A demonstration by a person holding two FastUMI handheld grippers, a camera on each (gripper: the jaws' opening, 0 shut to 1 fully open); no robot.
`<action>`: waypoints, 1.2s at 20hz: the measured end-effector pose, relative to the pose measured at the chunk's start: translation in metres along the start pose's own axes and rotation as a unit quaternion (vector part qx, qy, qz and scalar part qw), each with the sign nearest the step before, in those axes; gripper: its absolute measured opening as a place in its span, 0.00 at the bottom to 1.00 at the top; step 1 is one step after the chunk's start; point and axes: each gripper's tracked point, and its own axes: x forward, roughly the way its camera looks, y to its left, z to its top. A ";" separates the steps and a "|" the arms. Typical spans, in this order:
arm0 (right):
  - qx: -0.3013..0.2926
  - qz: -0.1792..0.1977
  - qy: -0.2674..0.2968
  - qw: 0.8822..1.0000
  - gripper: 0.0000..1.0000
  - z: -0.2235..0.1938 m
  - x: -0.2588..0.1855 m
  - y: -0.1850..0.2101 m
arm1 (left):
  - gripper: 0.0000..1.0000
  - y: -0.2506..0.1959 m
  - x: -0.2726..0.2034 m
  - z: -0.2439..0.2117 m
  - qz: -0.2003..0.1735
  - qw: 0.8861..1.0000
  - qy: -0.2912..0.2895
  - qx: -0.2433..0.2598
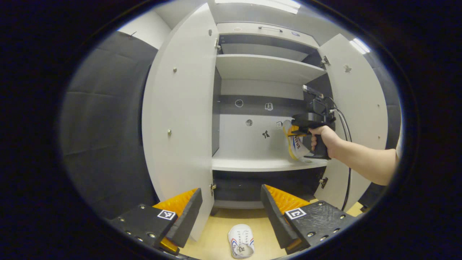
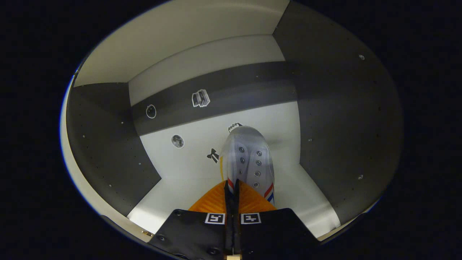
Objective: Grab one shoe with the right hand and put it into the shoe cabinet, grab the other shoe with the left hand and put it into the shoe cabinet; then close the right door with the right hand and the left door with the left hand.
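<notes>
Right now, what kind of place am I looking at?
Probably a staged booth set up like a home entryway: a white shoe cabinet stands with both doors open, one shoe lies on the wood floor, and padded dark walls surround it.

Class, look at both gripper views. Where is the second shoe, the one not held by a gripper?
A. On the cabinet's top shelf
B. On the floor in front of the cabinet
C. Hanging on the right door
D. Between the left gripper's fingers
B: in the left gripper view the second shoe lies on the floor before the open cabinet, between the open left gripper fingers' lines but untouched.
</notes>
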 end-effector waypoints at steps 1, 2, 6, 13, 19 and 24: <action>-0.002 0.005 0.006 1.000 0.01 -0.004 0.005 0.002 | 0.93 0.002 0.000 -0.002 0.006 1.000 0.003 -0.004; -0.004 0.007 0.006 1.000 0.00 -0.005 0.009 0.005 | 0.93 0.003 -0.001 -0.004 0.011 1.000 0.007 -0.007; -0.002 0.000 0.017 1.000 0.03 -0.014 0.025 0.005 | 0.93 0.002 -0.008 -0.014 0.021 1.000 0.020 -0.010; -0.017 -0.010 0.008 1.000 0.95 -0.015 0.003 0.010 | 0.93 0.008 -0.019 -0.033 0.024 0.999 0.039 0.011; -0.038 0.000 -0.043 0.998 0.98 -0.012 -0.073 0.029 | 0.93 0.022 -0.024 -0.061 -0.002 0.998 0.065 0.017; -0.025 -0.021 -0.065 0.997 0.92 -0.045 -0.157 0.019 | 0.94 0.005 -0.025 -0.110 -0.066 0.990 0.128 -0.005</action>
